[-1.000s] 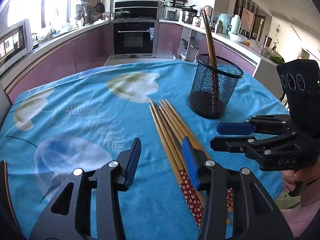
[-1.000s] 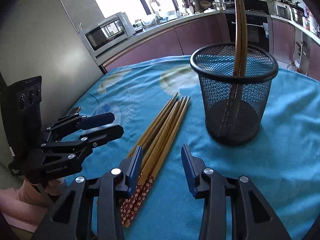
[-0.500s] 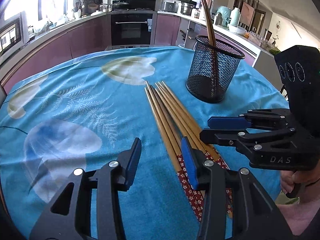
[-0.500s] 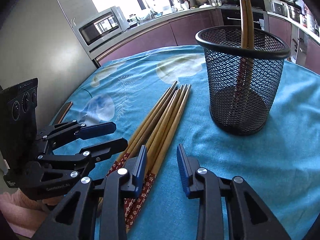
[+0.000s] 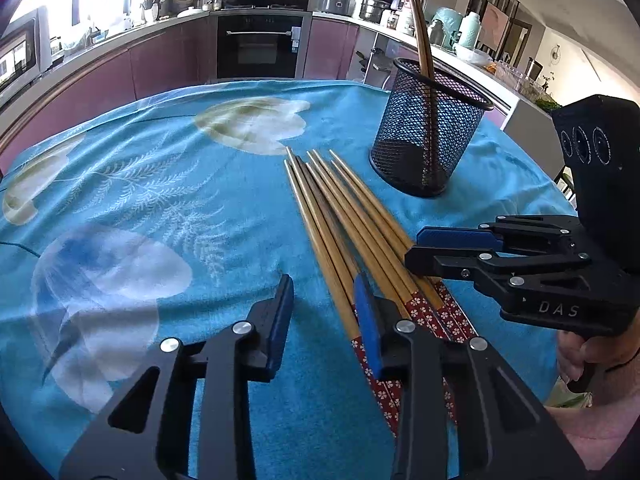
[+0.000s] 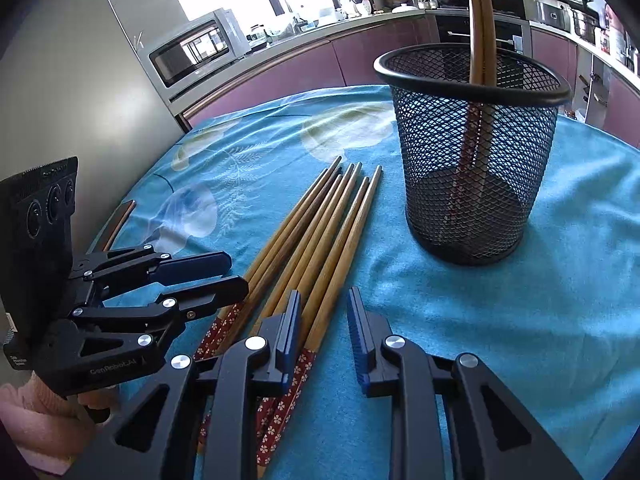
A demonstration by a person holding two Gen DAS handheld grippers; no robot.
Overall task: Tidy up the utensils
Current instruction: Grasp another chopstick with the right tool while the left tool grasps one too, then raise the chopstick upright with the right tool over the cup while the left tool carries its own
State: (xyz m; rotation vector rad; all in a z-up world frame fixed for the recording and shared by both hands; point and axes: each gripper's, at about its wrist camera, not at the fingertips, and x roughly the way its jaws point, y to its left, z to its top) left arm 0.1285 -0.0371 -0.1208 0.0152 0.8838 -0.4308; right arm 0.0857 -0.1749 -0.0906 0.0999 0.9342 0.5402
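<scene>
Several wooden chopsticks (image 5: 340, 216) with red flowered ends lie side by side on the blue tablecloth (image 5: 140, 184); they also show in the right wrist view (image 6: 316, 236). A black mesh cup (image 5: 430, 128) stands behind them with two chopsticks upright inside, also in the right wrist view (image 6: 472, 152). My left gripper (image 5: 324, 304) is open, low over the red ends, its right finger on the pile's left edge. My right gripper (image 6: 322, 320) is open over the rightmost chopsticks. Each gripper shows in the other's view, right (image 5: 416, 246) and left (image 6: 236, 272).
Kitchen counters, an oven (image 5: 260, 46) and a microwave (image 6: 192, 52) surround the round table. A dark object (image 6: 116, 220) lies at the table's left edge. The person's hands hold the gripper handles at the near edge.
Both grippers have moved lower and closer to the chopsticks' red ends. The right gripper's jaws have narrowed slightly. The chopsticks and cup have not moved.
</scene>
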